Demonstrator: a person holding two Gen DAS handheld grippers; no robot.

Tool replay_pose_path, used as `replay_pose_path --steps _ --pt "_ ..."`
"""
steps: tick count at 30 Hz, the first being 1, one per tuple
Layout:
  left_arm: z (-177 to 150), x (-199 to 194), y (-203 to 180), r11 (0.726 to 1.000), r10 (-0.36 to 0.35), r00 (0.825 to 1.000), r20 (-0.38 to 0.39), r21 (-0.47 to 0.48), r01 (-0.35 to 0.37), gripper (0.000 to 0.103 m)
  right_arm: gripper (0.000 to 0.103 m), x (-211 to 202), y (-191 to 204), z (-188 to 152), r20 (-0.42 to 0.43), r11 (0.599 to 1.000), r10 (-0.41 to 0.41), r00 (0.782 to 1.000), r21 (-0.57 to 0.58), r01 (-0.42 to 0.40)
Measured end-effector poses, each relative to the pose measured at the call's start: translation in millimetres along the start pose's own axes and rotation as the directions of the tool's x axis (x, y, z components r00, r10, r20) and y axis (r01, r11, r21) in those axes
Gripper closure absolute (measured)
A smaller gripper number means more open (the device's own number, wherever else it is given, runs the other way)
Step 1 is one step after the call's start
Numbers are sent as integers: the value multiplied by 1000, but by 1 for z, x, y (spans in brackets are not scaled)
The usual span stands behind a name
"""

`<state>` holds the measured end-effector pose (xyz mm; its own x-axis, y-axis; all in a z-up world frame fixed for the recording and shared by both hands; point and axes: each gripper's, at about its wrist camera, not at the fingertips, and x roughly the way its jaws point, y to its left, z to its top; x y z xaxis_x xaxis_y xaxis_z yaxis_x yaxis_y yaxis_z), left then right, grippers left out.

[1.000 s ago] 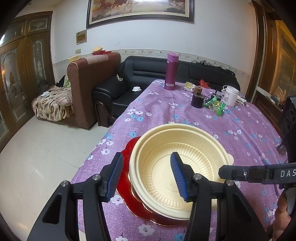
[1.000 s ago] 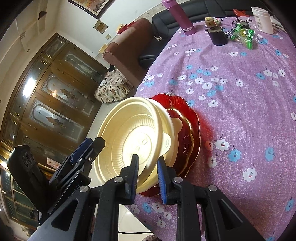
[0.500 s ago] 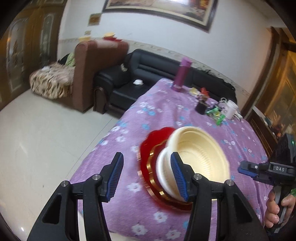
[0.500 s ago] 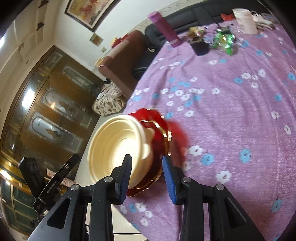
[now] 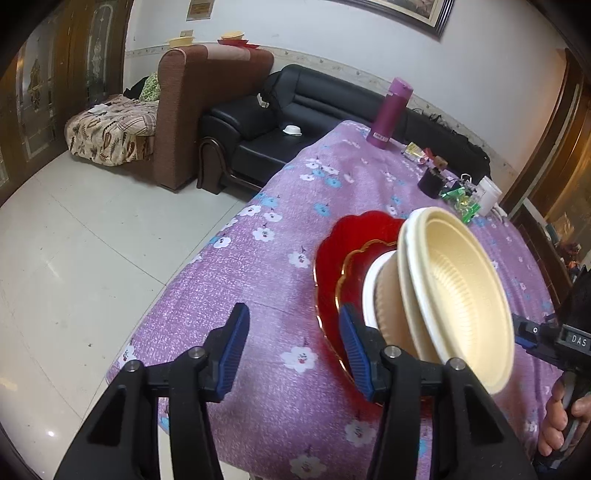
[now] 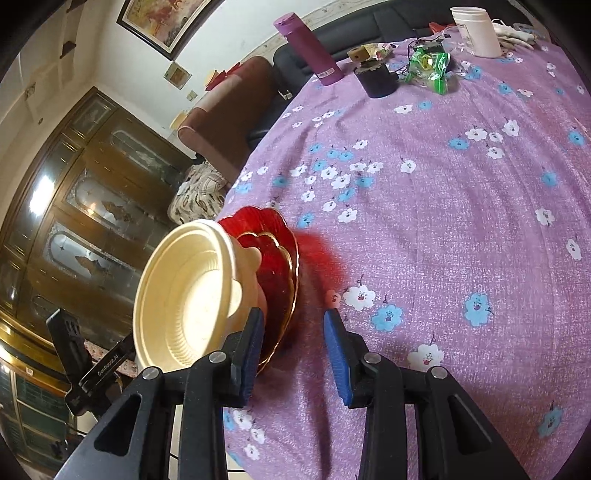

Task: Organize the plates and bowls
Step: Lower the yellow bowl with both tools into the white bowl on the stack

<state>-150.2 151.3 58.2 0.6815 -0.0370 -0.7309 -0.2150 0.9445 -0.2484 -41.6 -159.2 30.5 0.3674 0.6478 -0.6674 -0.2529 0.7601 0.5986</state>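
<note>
Both hand-held grippers have drawn back from the stack since a second ago; the right one, then nearly closed at the bowl rim, now stands with jaws apart. Left hand-held gripper (image 5: pixel 293 345): jaws wide, holding nothing. Right hand-held gripper (image 6: pixel 293 352): jaws parted, empty, left finger close by the plate edge.

Cream bowls (image 5: pixel 458 295), nested, rest on red plates (image 5: pixel 354 236) with gold edging, near the counter's front edge.

Left view only: the bowls' outer walls, showing several stacked, a hand (image 5: pixel 565 417) on the right gripper's handle, and pale floor tiles (image 5: pixel 74 240).

Right view only: a dark wooden cabinet (image 6: pixel 85 192) with glass doors beyond the stack.

Counter (image 6: pixel 443 206): purple cloth with white and blue flowers. At its far end stand a purple flask (image 6: pixel 308 50), a black cup (image 6: pixel 376 79), green wrappers (image 6: pixel 430 70) and a white jar (image 6: pixel 476 31).

Room: black sofa (image 5: pixel 295 118), brown armchair (image 5: pixel 192 103), framed picture (image 6: pixel 162 20).
</note>
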Motion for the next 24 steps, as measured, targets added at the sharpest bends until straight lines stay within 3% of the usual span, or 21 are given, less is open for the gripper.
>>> replay_pose_path --steps 12,20,24 --pt "-1 22 -13 998 14 1000 -20 62 -13 70 86 34 14 -4 -30 995 -64 997 -80 62" --pt "-5 34 -7 999 -15 999 -34 38 17 70 87 52 15 -4 -13 994 -77 997 -75 76" --pt "-6 35 -11 998 -48 998 -38 46 49 84 87 50 13 -5 -6 996 -58 998 -66 57"
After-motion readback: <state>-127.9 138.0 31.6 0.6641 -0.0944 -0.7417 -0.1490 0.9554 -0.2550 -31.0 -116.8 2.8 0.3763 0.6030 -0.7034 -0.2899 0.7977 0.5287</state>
